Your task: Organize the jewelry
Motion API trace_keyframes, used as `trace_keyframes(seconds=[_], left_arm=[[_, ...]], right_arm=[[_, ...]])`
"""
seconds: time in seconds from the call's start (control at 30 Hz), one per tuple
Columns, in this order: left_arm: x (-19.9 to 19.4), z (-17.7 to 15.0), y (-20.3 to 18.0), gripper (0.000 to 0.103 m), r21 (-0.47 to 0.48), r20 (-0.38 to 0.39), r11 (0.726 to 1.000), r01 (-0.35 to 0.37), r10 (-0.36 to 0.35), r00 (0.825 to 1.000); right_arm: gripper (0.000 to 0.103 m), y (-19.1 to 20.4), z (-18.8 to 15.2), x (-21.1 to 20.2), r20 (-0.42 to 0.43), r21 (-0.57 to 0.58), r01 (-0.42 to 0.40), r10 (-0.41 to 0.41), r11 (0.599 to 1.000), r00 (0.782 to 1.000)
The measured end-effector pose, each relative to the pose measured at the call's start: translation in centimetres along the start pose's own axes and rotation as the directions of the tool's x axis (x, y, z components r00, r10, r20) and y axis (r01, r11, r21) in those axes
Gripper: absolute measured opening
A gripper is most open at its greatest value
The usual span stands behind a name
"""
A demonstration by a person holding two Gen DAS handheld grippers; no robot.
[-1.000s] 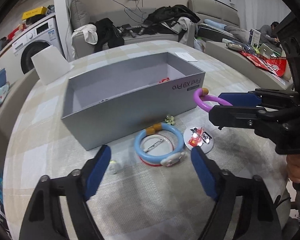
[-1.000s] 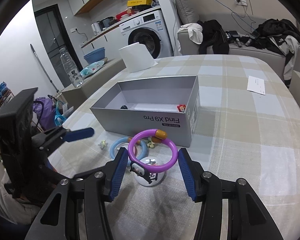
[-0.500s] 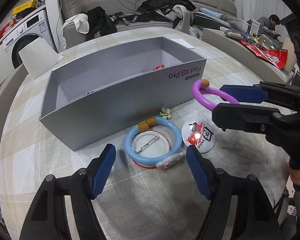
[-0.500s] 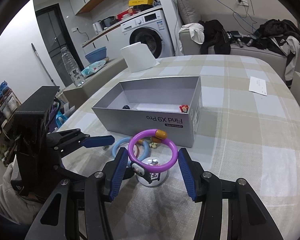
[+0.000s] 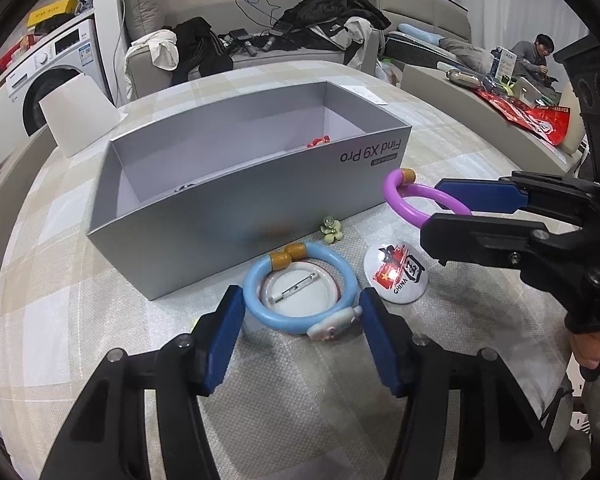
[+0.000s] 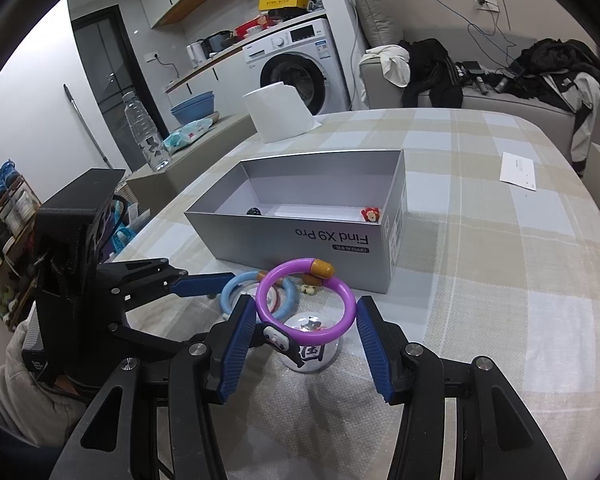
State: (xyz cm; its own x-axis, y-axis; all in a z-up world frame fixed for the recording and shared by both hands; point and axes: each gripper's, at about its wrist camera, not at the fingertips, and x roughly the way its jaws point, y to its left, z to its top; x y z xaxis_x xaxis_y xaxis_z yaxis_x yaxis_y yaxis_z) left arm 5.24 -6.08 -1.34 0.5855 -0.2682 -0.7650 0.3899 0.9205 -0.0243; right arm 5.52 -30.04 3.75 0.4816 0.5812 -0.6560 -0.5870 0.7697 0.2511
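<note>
My right gripper is shut on a purple bracelet and holds it above the table, in front of the grey box; the bracelet also shows in the left wrist view. My left gripper is open, its fingers on either side of a blue bracelet that lies on the table over a white pin badge. A round "CHINA" badge and a small green charm lie nearby. The grey box holds a red trinket.
A white paper roll stands behind the box on the checked tablecloth. A white card lies at the far right of the table. A sofa with clothes and a washing machine lie beyond the table.
My left gripper has moved forward and its fingers have narrowed around the blue bracelet. My right gripper holds the purple bracelet almost still.
</note>
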Motion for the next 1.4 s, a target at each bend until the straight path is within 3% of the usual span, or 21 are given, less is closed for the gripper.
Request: trace_keyframes(seconds=[0.93, 1.4], left_arm=[[-2.9, -1.0, 0.6, 0.053, -0.057, 0.139, 0.998, -0.004, 0.012, 0.990], [-4.8, -0.2, 1.1, 0.053, -0.092, 0.234, 0.996, 0.003, 0.019, 0.972]], right_arm=[[0.051, 0.3, -0.3, -0.2, 0.012, -0.019, -0.005, 0.005, 1.000, 1.000], [0.051, 0.8, 0.2, -1.4, 0.061, -0.034, -0.006, 0.008, 0.999, 0.998]])
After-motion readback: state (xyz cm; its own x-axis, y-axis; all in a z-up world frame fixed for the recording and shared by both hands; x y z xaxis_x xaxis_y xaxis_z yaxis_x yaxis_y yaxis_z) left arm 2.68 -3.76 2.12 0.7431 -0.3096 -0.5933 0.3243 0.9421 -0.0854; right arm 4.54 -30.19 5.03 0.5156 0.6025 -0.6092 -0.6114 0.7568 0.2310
